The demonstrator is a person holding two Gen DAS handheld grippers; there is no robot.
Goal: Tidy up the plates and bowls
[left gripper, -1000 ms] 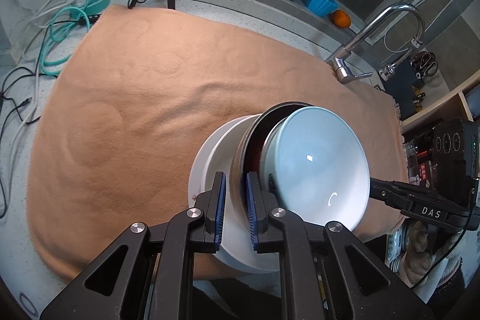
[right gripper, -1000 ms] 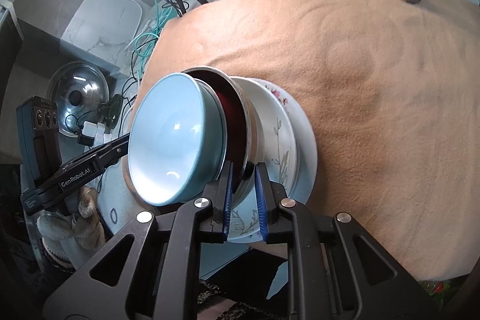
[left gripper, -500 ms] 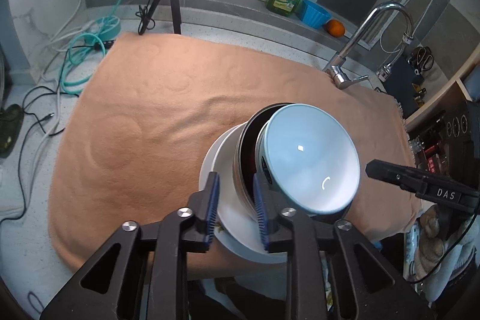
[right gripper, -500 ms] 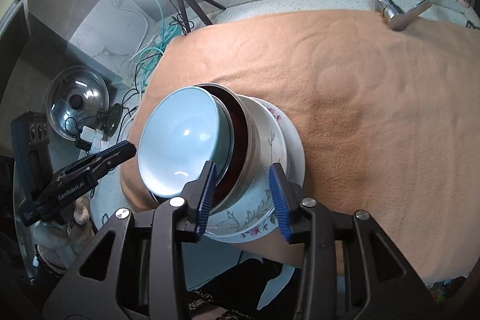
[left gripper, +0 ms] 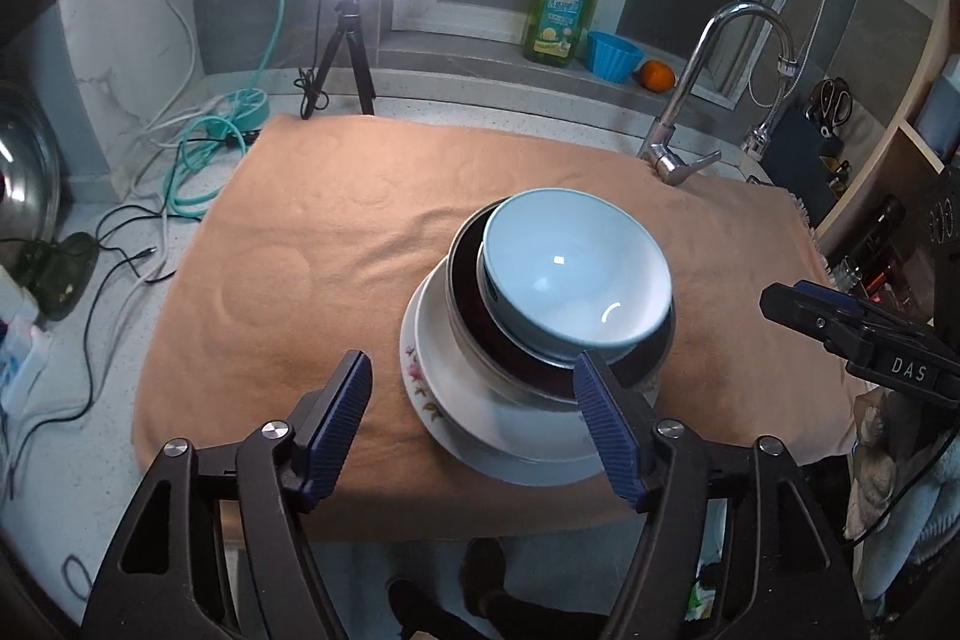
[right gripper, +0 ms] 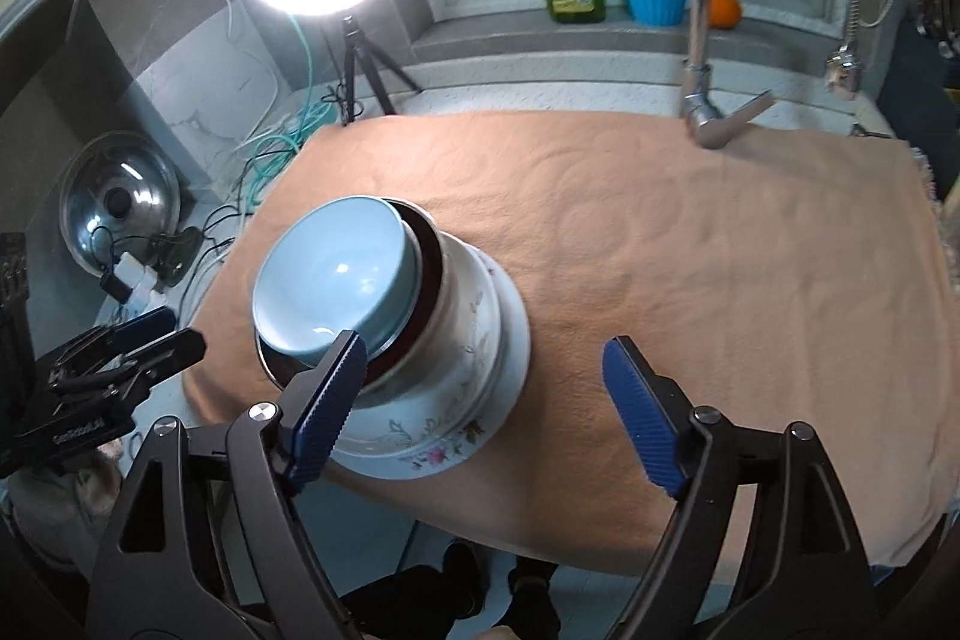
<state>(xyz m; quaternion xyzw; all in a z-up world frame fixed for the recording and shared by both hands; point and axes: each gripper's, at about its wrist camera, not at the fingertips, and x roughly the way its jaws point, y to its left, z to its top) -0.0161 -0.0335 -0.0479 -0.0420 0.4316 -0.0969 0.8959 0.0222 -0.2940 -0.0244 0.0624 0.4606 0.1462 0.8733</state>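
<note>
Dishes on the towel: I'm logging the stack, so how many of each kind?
Bowls: 2, a blue bowl in a dark bowl
Plates: 2, a floral plate on a white plate
Total: 4

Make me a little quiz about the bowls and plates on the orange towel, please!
1. True or false: the light blue bowl sits at the very top of the stack.
2. What lies at the bottom, touching the orange towel?
A. the flowered white plate
B. the dark red bowl with a metal rim
C. a glass cup
3. Fill in: the left gripper and the right gripper are both ____, and their jaws have just been opening.

Key: 1 true. 2 A. 3 open, with nothing pressed between the pads.
</note>
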